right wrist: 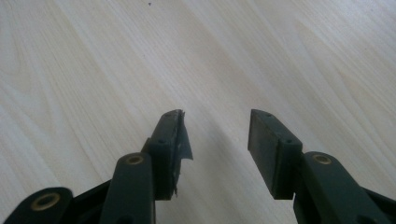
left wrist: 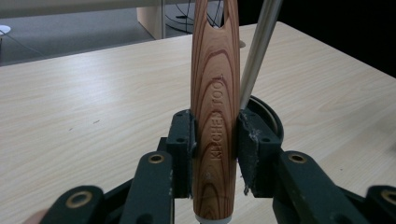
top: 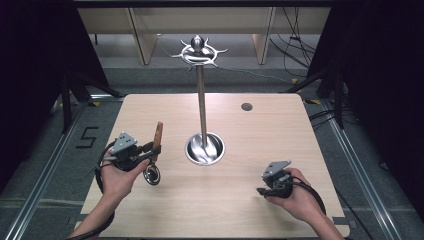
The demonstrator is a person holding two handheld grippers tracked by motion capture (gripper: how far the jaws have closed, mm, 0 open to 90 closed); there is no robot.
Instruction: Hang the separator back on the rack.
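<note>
**Left gripper clamps the wooden handle, right gripper waits with nothing in it**

Over on the left side of the worktop [top: 280, 150], the left gripper [top: 152, 150] has a kitchen utensil [top: 158, 137] firmly in its grasp. In the left gripper view the two black fingers [left wrist: 182, 144] press on either side of the wooden handle [left wrist: 215, 116], which stands up between them with the words KITCHEN TOOL running along its grain and a hanging slot at its top. From above, that handle points up and away from the person, while the utensil's round metal head [top: 152, 175] hangs low, just above the wood surface near the left hand [top: 117, 177].

Just to the right of the utensil stands the hanging rack [top: 201, 100]: a round steel base, a tall pole, and a ring of hooks at the top. Its pole runs right behind the handle in the left gripper view.

The right gripper [top: 261, 190] sits low near the front right of the worktop, well apart from the rack. Its fingers [right wrist: 264, 149] are parted with a clear gap, bare wood between them and nothing held.
</note>
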